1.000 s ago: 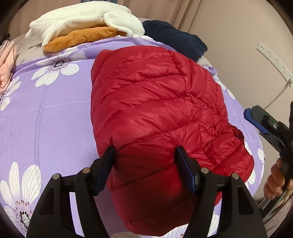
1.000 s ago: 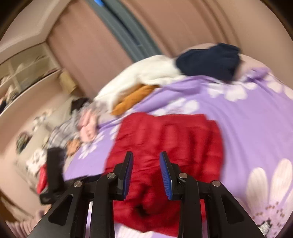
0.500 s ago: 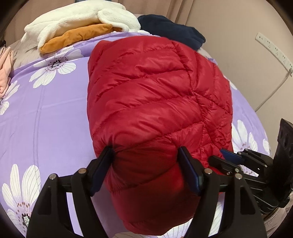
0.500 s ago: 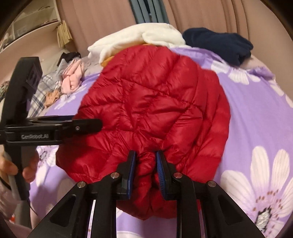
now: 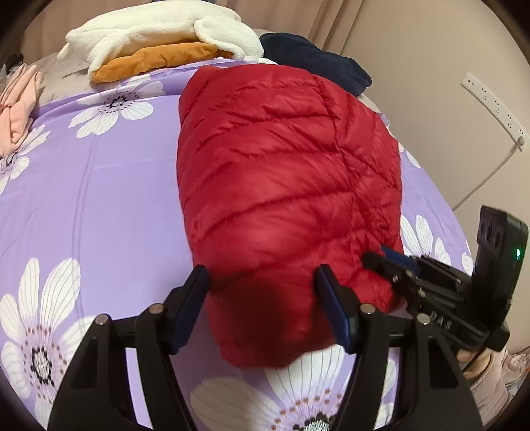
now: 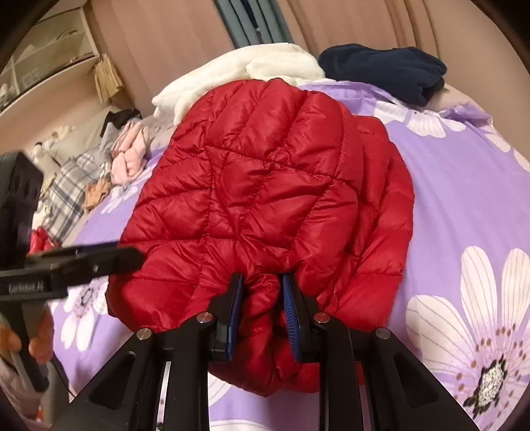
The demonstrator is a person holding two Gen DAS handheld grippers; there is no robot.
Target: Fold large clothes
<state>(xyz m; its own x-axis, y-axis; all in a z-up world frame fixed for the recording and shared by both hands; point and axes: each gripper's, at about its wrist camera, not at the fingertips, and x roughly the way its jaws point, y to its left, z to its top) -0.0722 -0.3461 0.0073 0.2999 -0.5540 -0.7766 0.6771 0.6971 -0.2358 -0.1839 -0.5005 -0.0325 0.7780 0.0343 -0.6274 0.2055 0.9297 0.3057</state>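
Bedspread [image 5: 99, 205] first since it's the biggest thing here: purple with big white daisies, covering the bed in both views. On it lies the red down jacket [image 5: 285, 185], quilted and puffy, folded into a fat bundle that runs from the near edge of the bed toward the pile at the far end. In the right wrist view the jacket [image 6: 265, 185] fills most of the middle.

Up at the far end there's a white fleece blanket [image 5: 159, 30] lying on top of an orange folded garment [image 5: 155, 61], and just beside those a navy fleece [image 5: 318, 63]. Off to the left edge sits a pink garment [image 5: 16, 109], crumpled. On the wall to the right hangs a white power strip [image 5: 493, 102] with its cord trailing down.

Now the grippers. The left gripper [image 5: 261, 308] has its fingers spread wide, sitting on either side of the jacket's near end with the red fabric bulging between them; can't tell if the pads actually press it. The right gripper [image 6: 261, 315] has its fingers narrow, pinching a gathered fold of the jacket's near edge between the blue pads [image 6: 291, 318]. In the left wrist view that same right gripper [image 5: 394, 262] pokes in from the right, tips against the jacket's corner
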